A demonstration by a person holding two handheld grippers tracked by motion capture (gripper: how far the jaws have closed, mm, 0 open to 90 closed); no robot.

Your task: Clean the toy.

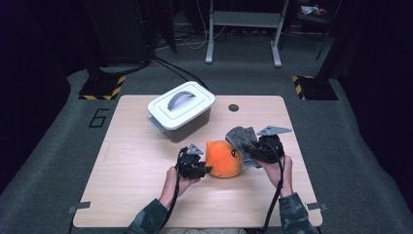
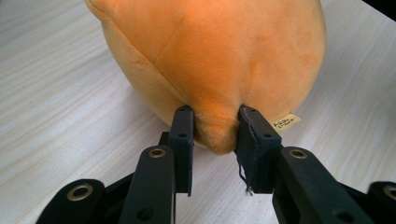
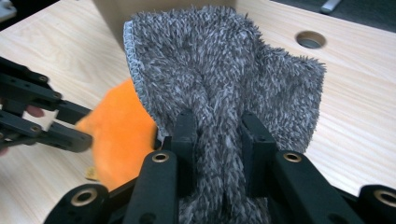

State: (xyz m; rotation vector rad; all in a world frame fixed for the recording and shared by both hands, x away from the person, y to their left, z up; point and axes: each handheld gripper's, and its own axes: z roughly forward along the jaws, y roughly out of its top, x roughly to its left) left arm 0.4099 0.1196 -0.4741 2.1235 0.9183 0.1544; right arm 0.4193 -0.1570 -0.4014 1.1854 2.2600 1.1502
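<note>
An orange plush toy (image 1: 223, 158) lies on the wooden table (image 1: 136, 161), near its front middle. My left gripper (image 1: 207, 169) pinches a fold at the toy's left edge; in the left gripper view both jaws press into the orange plush toy (image 2: 219, 60) around my left gripper (image 2: 215, 127). A shaggy grey cloth (image 1: 242, 139) rests against the toy's right side. My right gripper (image 1: 253, 147) is shut on a bunched fold of the grey cloth (image 3: 224, 88), seen between the jaws of my right gripper (image 3: 219, 127). The orange toy (image 3: 119, 135) peeks out left of the cloth.
A grey storage box with a white handled lid (image 1: 181, 109) stands at the table's back, left of centre. A round cable hole (image 1: 234, 107) sits near the back edge. Bare tabletop spreads to the left and front. Beyond the table are a grey floor and stand legs (image 1: 243, 29).
</note>
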